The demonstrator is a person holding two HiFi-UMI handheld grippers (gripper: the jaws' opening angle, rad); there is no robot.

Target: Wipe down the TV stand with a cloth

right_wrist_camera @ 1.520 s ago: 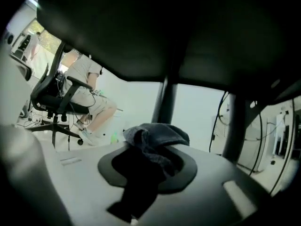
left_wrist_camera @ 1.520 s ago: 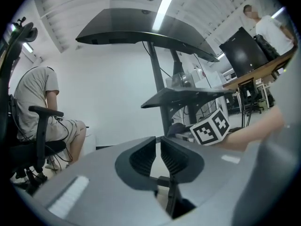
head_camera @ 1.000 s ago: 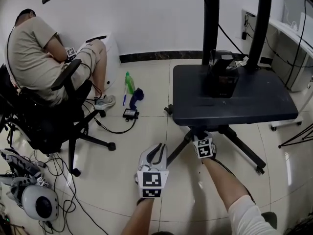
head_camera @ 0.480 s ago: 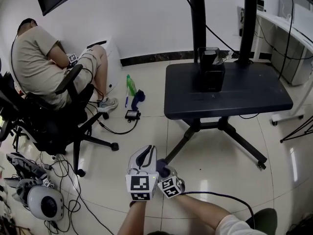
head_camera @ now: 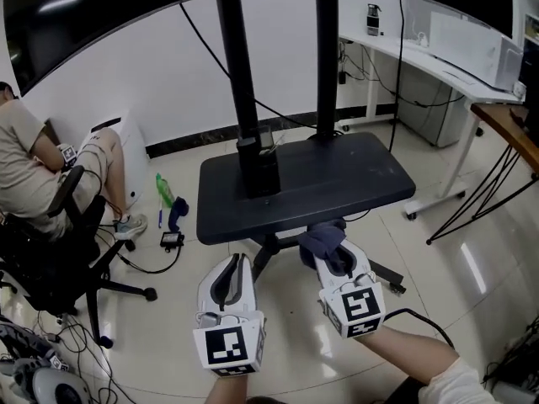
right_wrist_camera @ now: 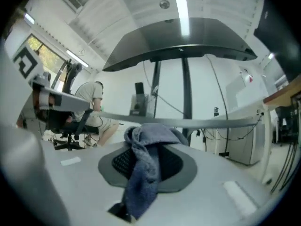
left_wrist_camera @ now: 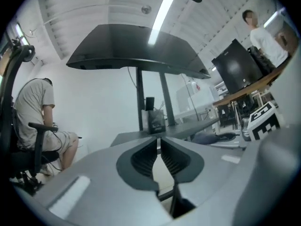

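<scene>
- TV stand (head_camera: pixel 337 179): rigid dark shelf at the centre of the head view; judged to tolerate firm wiping pressure.
- Right tool (head_camera: pixel 335 257): clamped on the cloth, lower centre, just below the shelf's front edge.
- Left tool (head_camera: pixel 230 269): jaws together, nothing between them; confirmed only by the left gripper view.
- Cloth (right_wrist_camera: pixel 143 168): soft, light and limp; hold it by the bunched middle. Only the right gripper view shows its hanging tail.

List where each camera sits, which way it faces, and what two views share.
Head view: on the head, facing down at stand, left tool, right tool, forearms.
Left gripper view: on left tool, along shut, empty jaws toward stand.
Right gripper view: on right tool, along jaws clamping cloth, toward stand.
Shared: stand in all three.
</scene>
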